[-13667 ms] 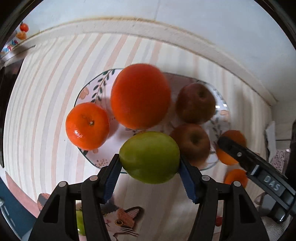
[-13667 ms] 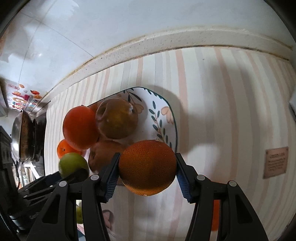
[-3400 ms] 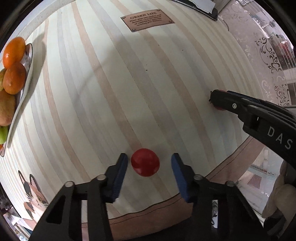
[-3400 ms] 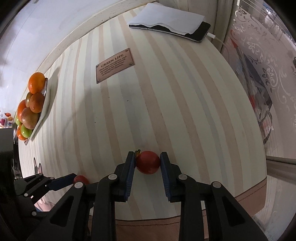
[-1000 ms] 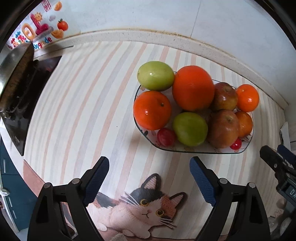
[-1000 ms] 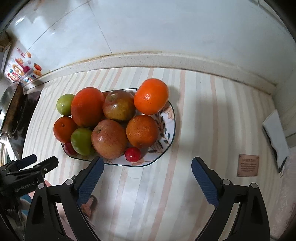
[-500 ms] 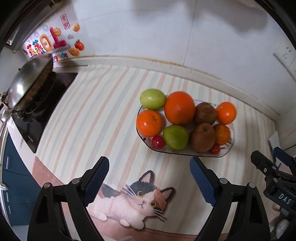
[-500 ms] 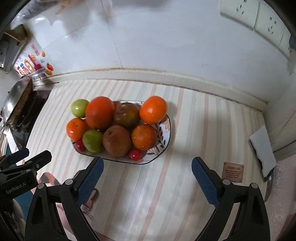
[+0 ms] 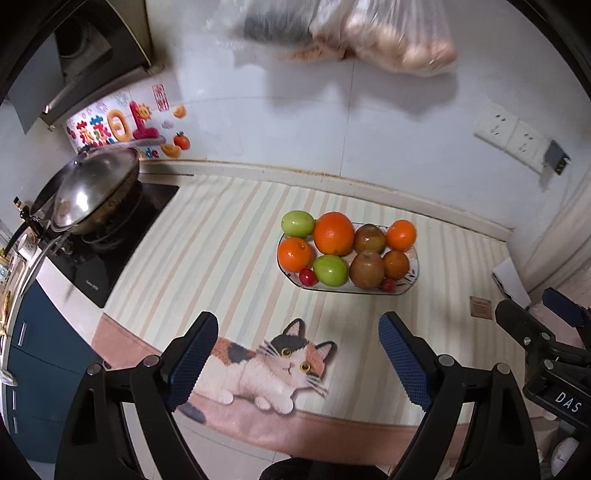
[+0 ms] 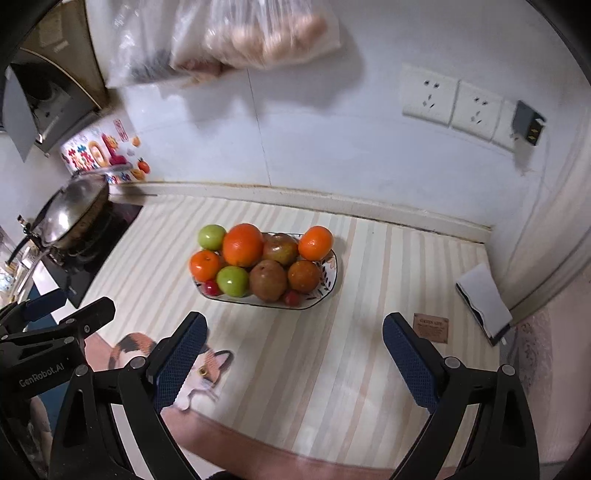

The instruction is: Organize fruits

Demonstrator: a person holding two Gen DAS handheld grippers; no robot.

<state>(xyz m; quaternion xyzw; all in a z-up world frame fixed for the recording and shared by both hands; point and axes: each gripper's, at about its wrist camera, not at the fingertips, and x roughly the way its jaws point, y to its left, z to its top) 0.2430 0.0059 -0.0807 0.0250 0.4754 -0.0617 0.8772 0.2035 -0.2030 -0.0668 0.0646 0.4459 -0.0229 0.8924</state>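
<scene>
A patterned plate [image 9: 413, 275] [image 10: 332, 273] on the striped mat holds several fruits: oranges [image 9: 333, 233] [image 10: 242, 244], green apples [image 9: 330, 270] [image 10: 232, 281], brownish apples [image 9: 366, 273] [image 10: 268, 280] and two small red tomatoes [image 9: 307, 277] [image 10: 291, 297]. My left gripper [image 9: 297, 360] is open and empty, held high above the cat picture, well short of the plate. My right gripper [image 10: 293, 360] is open and empty, also high and back from the plate. Each gripper shows at the edge of the other's view.
A wok [image 9: 88, 190] sits on a black hob [image 9: 110, 240] at the left. A cat picture [image 9: 273, 363] lies on the mat's near edge. A small brown plaque [image 10: 431, 326] and a phone under paper [image 10: 484, 299] lie at the right. Plastic bags [image 10: 255, 33] hang on the wall above.
Both grippers have drawn further up and back from the plate, so the fruit looks smaller and more wall shows. Both stay open and empty.
</scene>
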